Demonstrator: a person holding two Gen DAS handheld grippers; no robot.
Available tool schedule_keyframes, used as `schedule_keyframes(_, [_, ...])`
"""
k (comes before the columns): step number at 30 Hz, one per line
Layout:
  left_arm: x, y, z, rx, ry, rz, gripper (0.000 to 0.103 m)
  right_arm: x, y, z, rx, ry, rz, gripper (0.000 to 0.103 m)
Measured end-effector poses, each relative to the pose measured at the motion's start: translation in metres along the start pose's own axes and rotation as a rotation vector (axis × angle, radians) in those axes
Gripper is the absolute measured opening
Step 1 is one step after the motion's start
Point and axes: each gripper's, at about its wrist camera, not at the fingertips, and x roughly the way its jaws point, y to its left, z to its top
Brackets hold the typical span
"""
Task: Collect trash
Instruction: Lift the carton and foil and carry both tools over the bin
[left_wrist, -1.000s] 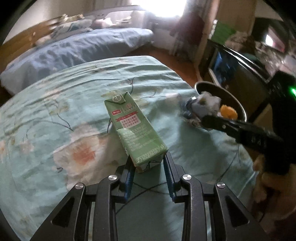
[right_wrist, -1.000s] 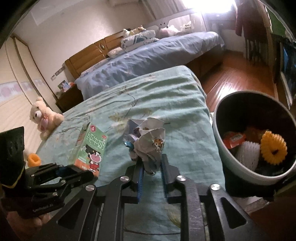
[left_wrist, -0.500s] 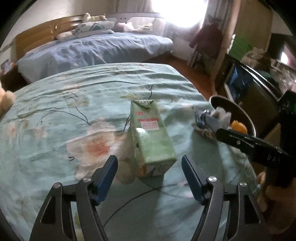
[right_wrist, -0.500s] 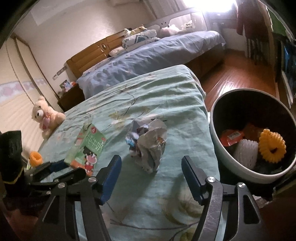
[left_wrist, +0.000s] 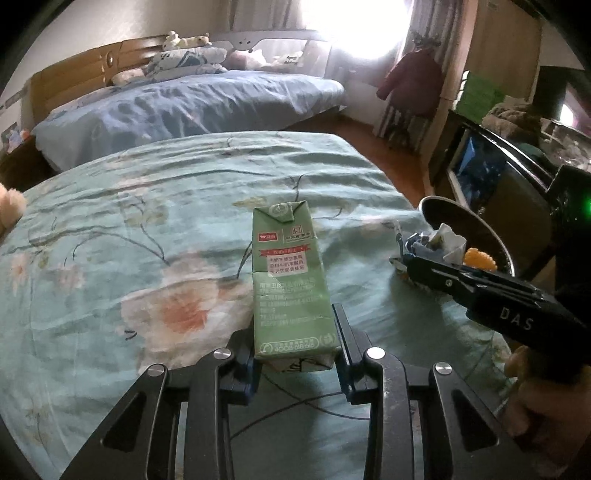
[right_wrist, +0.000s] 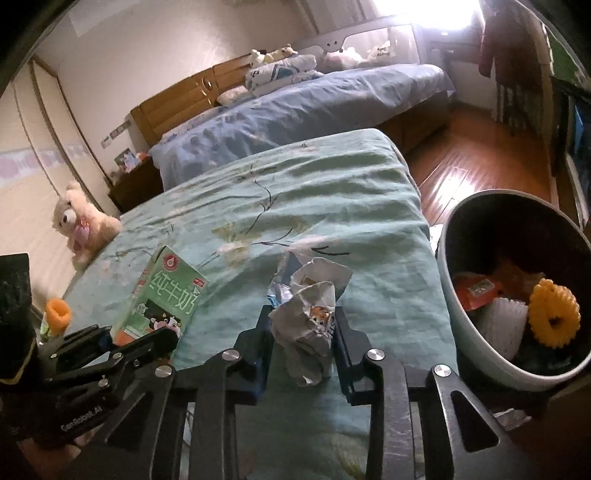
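Both claws have just been closing. Half a second ago each stood wide around its item; now my left claw (left_wrist: 297, 354) is narrowed onto the near end of the green milk carton (left_wrist: 290, 284), blue pads against both its sides. My right claw (right_wrist: 301, 343) is likewise narrowed onto the crumpled wrapper (right_wrist: 312, 314), which bulges between the pads. Finding: both pieces of trash are gripped. Neither is clearly lifted; the carton lies lengthwise on the bed, and the wrapper sits low over the sheet.

Judgement: pickup is done on both sides, and carrying to the bin (right_wrist: 465, 314) is outstanding. The bin stands off the bed's right edge, close beside the wrapper. It already holds a yellow ribbed ring (right_wrist: 552, 312), a white ribbed piece and orange packets. The wrapper is the shorter trip; the carton must cross the right claw's path.

Surface: a teal floral bedsheet (left_wrist: 147, 229), soft and rumpled. Room: a second bed with blue bedding (right_wrist: 314, 107) and wooden headboard behind, a teddy bear (right_wrist: 79, 223) at the far left edge, wooden floor, strong window glare.
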Motion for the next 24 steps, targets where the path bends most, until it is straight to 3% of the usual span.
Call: schedule_keyframes(24, [0.002,-0.039,0.008,0.084,0.012,-0.069,0.031,-0.042,-0.025,-0.009,0.100,-0.078,0.017,0.029])
